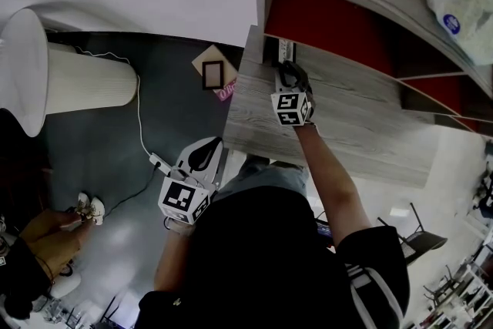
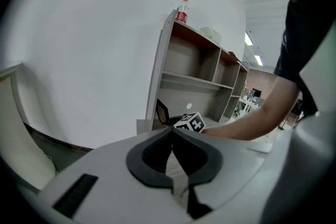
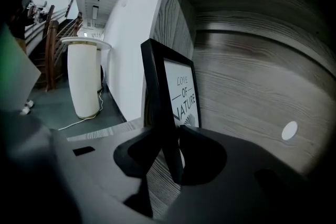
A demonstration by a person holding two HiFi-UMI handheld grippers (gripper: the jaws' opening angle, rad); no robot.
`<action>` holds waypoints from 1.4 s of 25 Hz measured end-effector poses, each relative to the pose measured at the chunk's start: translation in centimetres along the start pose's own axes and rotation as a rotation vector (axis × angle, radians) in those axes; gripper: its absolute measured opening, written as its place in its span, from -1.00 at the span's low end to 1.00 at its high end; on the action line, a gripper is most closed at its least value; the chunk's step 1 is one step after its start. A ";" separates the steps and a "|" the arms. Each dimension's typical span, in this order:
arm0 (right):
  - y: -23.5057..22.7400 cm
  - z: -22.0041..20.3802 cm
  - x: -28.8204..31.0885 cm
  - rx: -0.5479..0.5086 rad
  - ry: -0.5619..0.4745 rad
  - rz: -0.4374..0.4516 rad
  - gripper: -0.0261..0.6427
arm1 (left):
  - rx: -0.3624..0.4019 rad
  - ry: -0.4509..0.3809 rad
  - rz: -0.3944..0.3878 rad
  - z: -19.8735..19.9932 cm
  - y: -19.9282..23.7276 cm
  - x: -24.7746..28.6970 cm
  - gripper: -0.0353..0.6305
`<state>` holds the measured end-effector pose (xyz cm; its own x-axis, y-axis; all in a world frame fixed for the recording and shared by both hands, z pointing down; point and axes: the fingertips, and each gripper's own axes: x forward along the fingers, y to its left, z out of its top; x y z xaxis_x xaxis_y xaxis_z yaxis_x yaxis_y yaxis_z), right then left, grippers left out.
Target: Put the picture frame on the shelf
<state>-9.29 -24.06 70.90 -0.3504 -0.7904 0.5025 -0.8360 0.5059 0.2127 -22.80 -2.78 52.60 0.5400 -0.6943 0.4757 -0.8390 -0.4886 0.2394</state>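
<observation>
The black picture frame (image 3: 178,97), with a white print reading "LOVE OF NATURE", stands upright on the grey wood shelf board (image 1: 347,119), near its left end. In the right gripper view my right gripper (image 3: 168,131) has a jaw on each side of the frame's near edge. A sliver of shelf shows between the left pad and the frame, so the jaws stand open around it. Seen from the head, the right gripper (image 1: 286,73) reaches onto the board. My left gripper (image 1: 204,152) hangs low beside my body, shut and empty. From its own camera, the left gripper (image 2: 172,132) faces the frame (image 2: 161,112) on the shelf.
The shelf unit (image 2: 189,78) has several open bays and a bottle (image 2: 181,9) on top. A plastic bag (image 1: 462,4) lies on a higher board. On the floor are a white round pedestal (image 1: 77,81), a cable with a power strip (image 1: 158,162) and a second small frame (image 1: 212,75).
</observation>
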 end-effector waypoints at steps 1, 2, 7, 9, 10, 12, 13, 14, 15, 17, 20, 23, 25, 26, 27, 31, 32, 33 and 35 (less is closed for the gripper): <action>0.0 0.1 0.1 0.006 0.000 0.000 -0.63 | -0.001 -0.002 0.001 0.0 0.0 0.0 -0.87; 0.1 0.2 0.2 0.013 0.001 0.000 -0.62 | -0.002 -0.003 0.002 0.0 0.0 0.0 -0.87; 0.7 0.7 0.9 0.037 0.002 0.008 -0.58 | -0.004 -0.002 0.002 -0.2 -0.1 -0.1 -0.87; 0.9 0.9 1.1 0.040 0.001 0.010 -0.56 | -0.005 -0.001 0.002 -0.4 -0.1 -0.2 -0.87; 1.0 1.0 1.3 0.042 0.001 0.012 -0.56 | -0.006 0.000 0.004 -0.4 -0.1 -0.3 -0.87; 1.3 1.3 1.6 0.044 0.000 0.015 -0.54 | -0.007 0.001 0.007 -0.5 0.1 -0.4 -0.87; 1.4 1.3 1.7 0.045 0.000 0.015 -0.53 | -0.007 0.001 0.008 -0.6 0.2 -0.5 -0.87; 1.4 1.4 1.8 0.047 -0.001 0.013 -0.53 | -0.007 0.001 0.008 -0.6 0.2 -0.6 -0.87; 1.4 1.4 1.8 0.048 -0.003 0.011 -0.53 | -0.008 0.001 0.009 -0.6 0.3 -0.6 -0.87; 1.4 1.3 1.7 0.048 -0.007 0.010 -0.53 | -0.009 0.003 0.012 -0.8 0.4 -0.7 -0.87; 1.4 1.3 1.8 0.048 -0.010 0.018 -0.51 | -0.009 0.004 0.013 -0.8 0.4 -0.8 -0.87; 1.4 1.4 1.8 0.060 -0.011 0.025 -0.51 | -0.008 0.007 0.012 -0.9 0.3 -0.7 -0.87; 1.4 1.4 1.7 0.075 -0.009 0.023 -0.53 | -0.007 0.007 0.010 -0.9 0.2 -0.7 -0.87; 1.3 1.4 1.7 0.083 -0.009 0.018 -0.53 | -0.007 0.006 0.010 -0.9 0.2 -0.7 -0.87; 1.3 1.4 1.7 0.092 -0.008 0.013 -0.53 | -0.006 0.006 0.009 -0.9 0.1 -0.6 -0.87; 1.2 1.4 1.6 0.131 -0.007 0.000 -0.53 | -0.005 0.005 0.010 -0.9 0.0 -0.6 -0.87; 1.2 1.4 1.7 0.139 -0.007 0.001 -0.53 | -0.004 0.006 0.012 -0.9 0.0 -0.6 -0.87; 1.2 1.3 1.7 0.145 -0.006 0.004 -0.52 | -0.004 0.007 0.013 -0.9 0.1 -0.6 -0.87; 1.3 1.1 1.8 0.153 -0.004 0.014 -0.50 | -0.004 0.008 0.014 -0.9 0.1 -0.6 -0.87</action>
<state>-11.47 -25.20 71.17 -0.3636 -0.7851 0.5015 -0.8855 0.4584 0.0756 -23.24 -1.92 53.04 0.5276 -0.6967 0.4861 -0.8468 -0.4767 0.2359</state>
